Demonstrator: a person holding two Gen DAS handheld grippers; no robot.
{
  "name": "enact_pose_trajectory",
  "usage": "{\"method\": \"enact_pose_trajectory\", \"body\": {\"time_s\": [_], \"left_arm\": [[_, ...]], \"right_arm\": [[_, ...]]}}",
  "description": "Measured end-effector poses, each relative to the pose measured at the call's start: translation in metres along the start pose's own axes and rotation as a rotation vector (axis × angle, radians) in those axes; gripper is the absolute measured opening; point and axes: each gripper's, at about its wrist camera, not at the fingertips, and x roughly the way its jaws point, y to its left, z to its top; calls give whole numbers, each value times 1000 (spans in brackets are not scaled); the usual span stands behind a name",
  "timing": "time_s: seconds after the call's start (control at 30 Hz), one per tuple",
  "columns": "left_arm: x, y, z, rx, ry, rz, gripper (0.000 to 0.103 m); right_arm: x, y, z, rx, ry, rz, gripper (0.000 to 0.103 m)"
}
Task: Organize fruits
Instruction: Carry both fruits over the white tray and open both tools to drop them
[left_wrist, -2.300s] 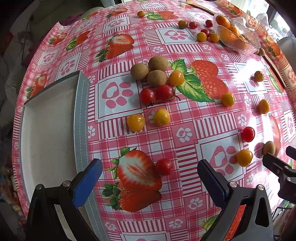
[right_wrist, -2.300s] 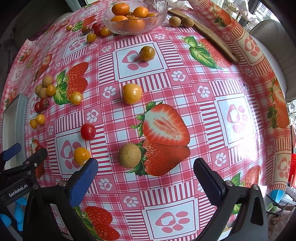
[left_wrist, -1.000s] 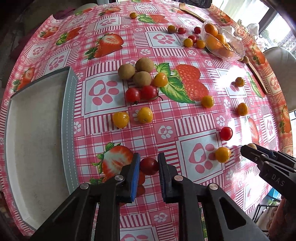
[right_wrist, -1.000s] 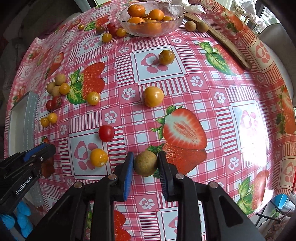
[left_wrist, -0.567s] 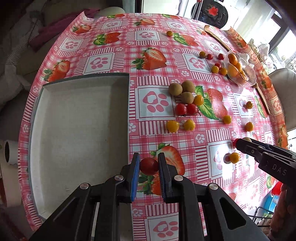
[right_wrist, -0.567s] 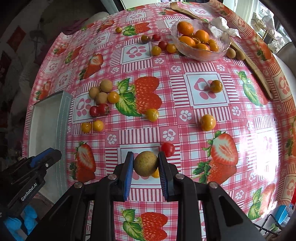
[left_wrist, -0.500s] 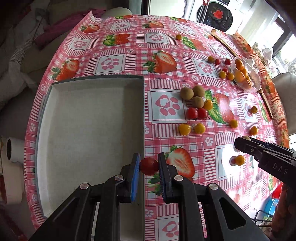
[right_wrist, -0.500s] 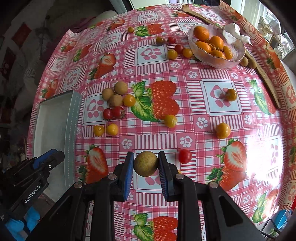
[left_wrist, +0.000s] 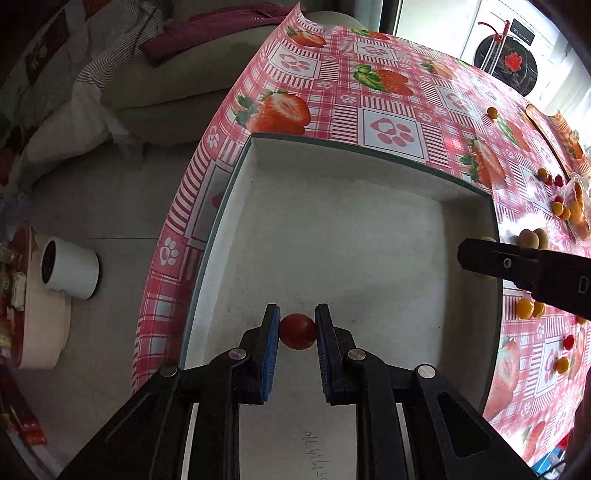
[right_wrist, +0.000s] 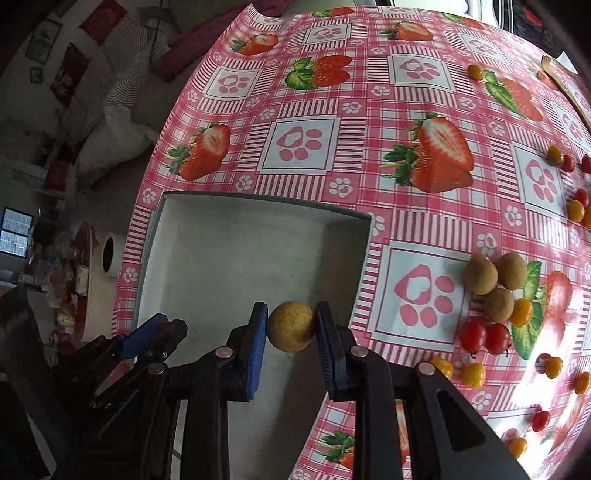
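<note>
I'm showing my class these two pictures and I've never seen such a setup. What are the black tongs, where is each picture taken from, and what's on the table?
There is no robot: a person holds a two-finger claw in each hand, with a camera on each looking along its fingers. In the left wrist view, the left claw is shut on a red cherry tomato above a white tray. In the right wrist view, the right claw is shut on a round tan fruit by the tray's edge. More small fruits lie on the strawberry-print tablecloth.

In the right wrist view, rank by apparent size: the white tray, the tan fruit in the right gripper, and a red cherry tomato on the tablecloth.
1. White tray
2. Tan fruit, though nearness to the camera enlarges it
3. Red cherry tomato
</note>
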Motion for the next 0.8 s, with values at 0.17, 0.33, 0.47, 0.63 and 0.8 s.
{"method": "enact_pose_trajectory", "body": {"time_s": [0.17,0.33,0.47,0.63,0.8], "left_arm": [[13,6,-2,-13,21,-11,21],[15,4,-5,15,19,4,22],[16,1,-6,41,15,26,29],[7,-1,-7,46,-38,65,78],[3,-6,-9,55,-17,64,78]], "right_arm": [[29,17,18,-22,29,-58,28],[44,23,19,-30,52,-109,29],[46,27,18,-55,37,-138,31],[45,27,17,-42,31,-103,59],[23,18,17,-9,-11,-48,65]]}}
